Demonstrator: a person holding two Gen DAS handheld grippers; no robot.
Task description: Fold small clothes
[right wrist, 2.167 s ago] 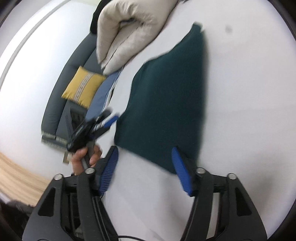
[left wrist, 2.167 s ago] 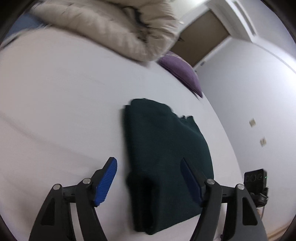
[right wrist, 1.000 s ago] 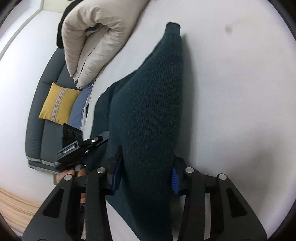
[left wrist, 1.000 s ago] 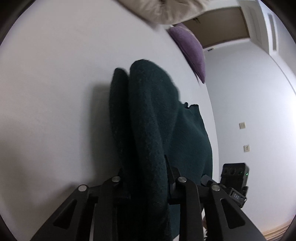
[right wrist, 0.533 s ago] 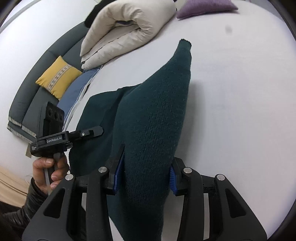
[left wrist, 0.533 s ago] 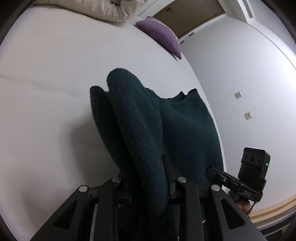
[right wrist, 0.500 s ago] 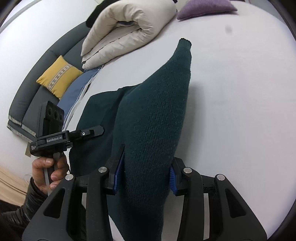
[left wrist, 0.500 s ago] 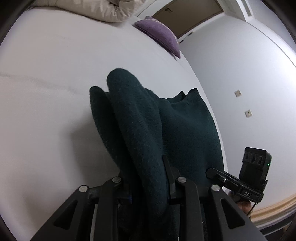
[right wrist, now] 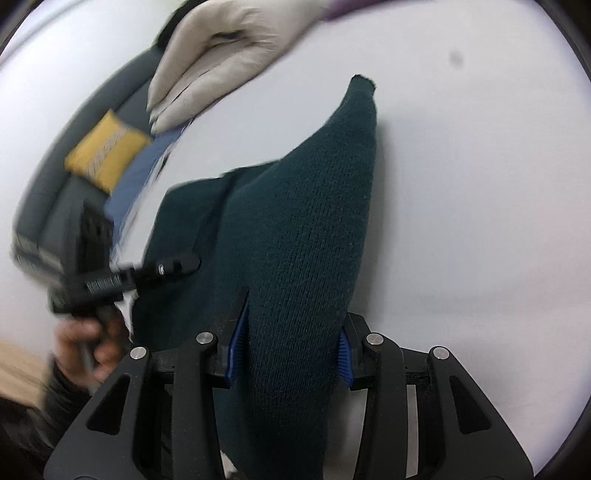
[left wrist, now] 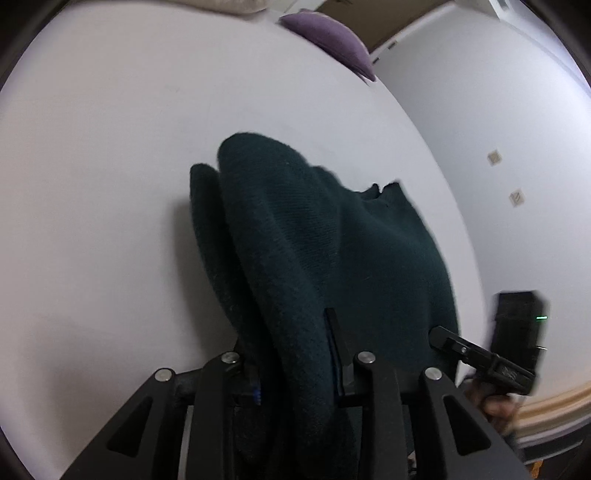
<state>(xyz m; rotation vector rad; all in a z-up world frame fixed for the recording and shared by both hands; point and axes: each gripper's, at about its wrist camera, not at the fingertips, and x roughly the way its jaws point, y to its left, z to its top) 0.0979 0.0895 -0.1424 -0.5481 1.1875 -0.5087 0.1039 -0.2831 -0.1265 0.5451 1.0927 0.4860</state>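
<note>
A dark green knit sweater (left wrist: pixel 332 251) lies folded on a white bed (left wrist: pixel 92 184). My left gripper (left wrist: pixel 295 365) is shut on its near edge, and the cloth bulges up between the jaws. My right gripper (right wrist: pixel 290 350) is shut on the other near corner of the sweater (right wrist: pixel 303 229), which rises in a ridge toward a far tip. Each gripper shows in the other's view: the right one (left wrist: pixel 480 358) at the sweater's right edge, the left one (right wrist: pixel 140 275) at its left edge.
A beige folded duvet (right wrist: pixel 221 55) and a purple pillow (left wrist: pixel 328 33) lie at the far end of the bed. A grey sofa with a yellow cushion (right wrist: pixel 107 151) stands beyond the bed's left side. A wall (left wrist: pixel 498 129) runs along the right side.
Both grippers, open beside the flat sweater 2.2 s ago, closed on its near edge and lifted it. In the last half second both moved on with the cloth; the views are blurred.
</note>
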